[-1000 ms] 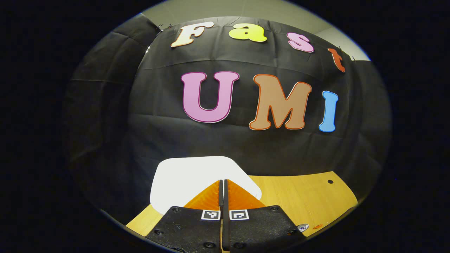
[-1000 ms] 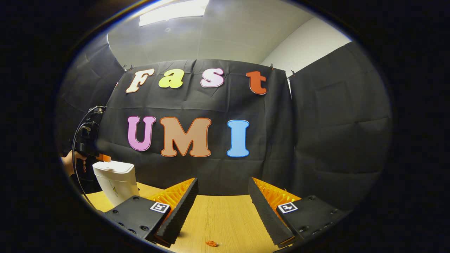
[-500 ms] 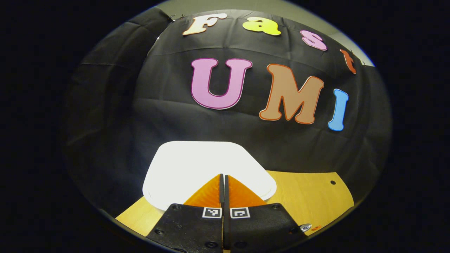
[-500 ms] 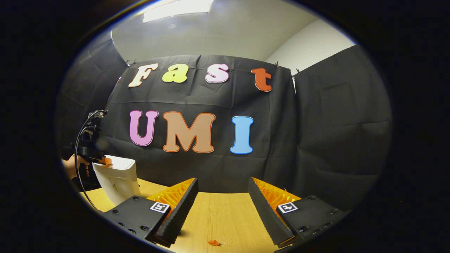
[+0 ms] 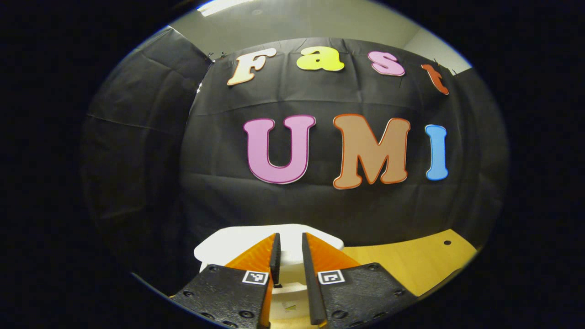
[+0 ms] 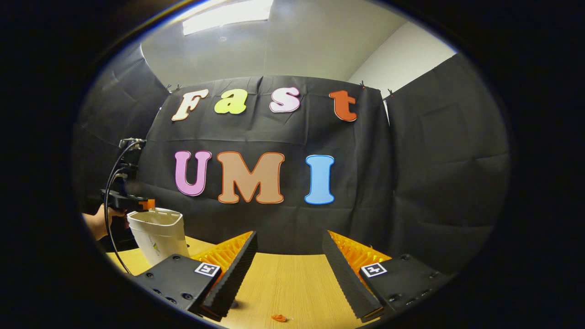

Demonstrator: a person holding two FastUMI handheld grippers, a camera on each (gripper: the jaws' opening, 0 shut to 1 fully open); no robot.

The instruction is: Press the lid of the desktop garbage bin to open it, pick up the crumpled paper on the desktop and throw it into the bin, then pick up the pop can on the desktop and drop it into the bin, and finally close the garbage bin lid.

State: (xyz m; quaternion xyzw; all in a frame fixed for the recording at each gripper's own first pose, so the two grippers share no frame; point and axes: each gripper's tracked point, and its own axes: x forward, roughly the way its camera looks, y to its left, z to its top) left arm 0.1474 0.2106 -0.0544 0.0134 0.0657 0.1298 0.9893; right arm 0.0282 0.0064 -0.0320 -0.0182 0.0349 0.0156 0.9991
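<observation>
The bin [image 5: 274, 242], white, sits straight ahead of my left jaws [image 5: 289, 242], on the wooden worktop [image 5: 411, 267]. In the left gripper view my own fingers cover its middle, so I see just the pale top edge to either side and a strip of it through the gap. Those jaws are parted a little, with nothing between them. Whether the lid is up or down I cannot tell from here.

In the right gripper view my right jaws [image 6: 289, 241] are spread wide over bare wood, empty. A small orange scrap [image 6: 278, 317] lies on the worktop just below them, too small to identify. Farther off at the left stands the bin [image 6: 157, 233], its lower part cut off behind my finger. My left jaws [image 6: 147, 204] hang just above its rim, held by a hand [image 6: 98, 221] at the view's edge.
</observation>
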